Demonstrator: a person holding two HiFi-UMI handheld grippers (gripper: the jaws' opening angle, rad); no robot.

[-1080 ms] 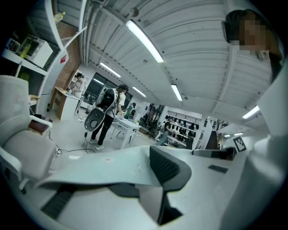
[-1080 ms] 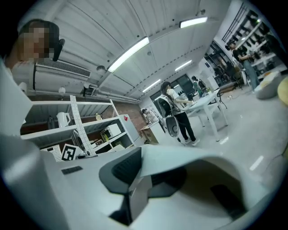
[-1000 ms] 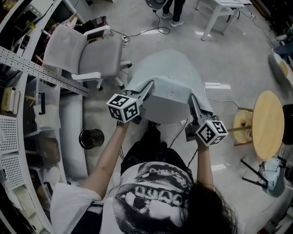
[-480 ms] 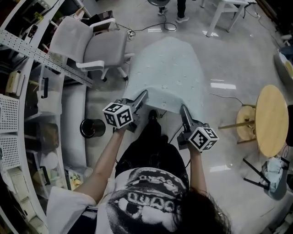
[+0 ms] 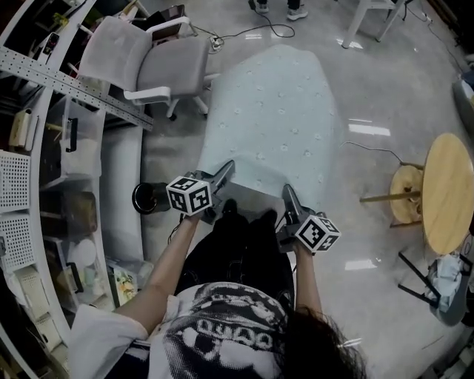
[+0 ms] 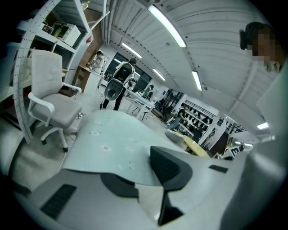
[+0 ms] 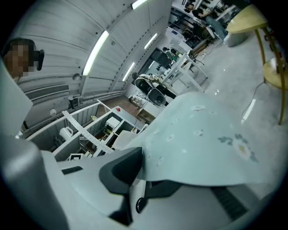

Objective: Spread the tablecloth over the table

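Observation:
The pale blue-green tablecloth (image 5: 270,118) with small flower prints lies stretched out flat, away from me, and hides the table under it. My left gripper (image 5: 226,169) holds its near left corner and my right gripper (image 5: 285,191) its near right corner. In the left gripper view the tablecloth (image 6: 112,139) edge sits clamped between the dark pads of the left gripper (image 6: 144,166). In the right gripper view the tablecloth (image 7: 202,143) edge runs between the jaws of the right gripper (image 7: 144,175), which are opening slightly with the cloth still pinched.
A grey office chair (image 5: 167,66) stands at the cloth's far left. A black bin (image 5: 148,198) sits by my left hand, beside metal shelving (image 5: 44,148). To the right are a round wooden table (image 5: 448,192) and a stool (image 5: 407,194). A person's feet (image 5: 278,7) show at the top.
Both grippers have come down and back toward my body. The cloth, humped up in the air before, has dropped and now lies long and flat.

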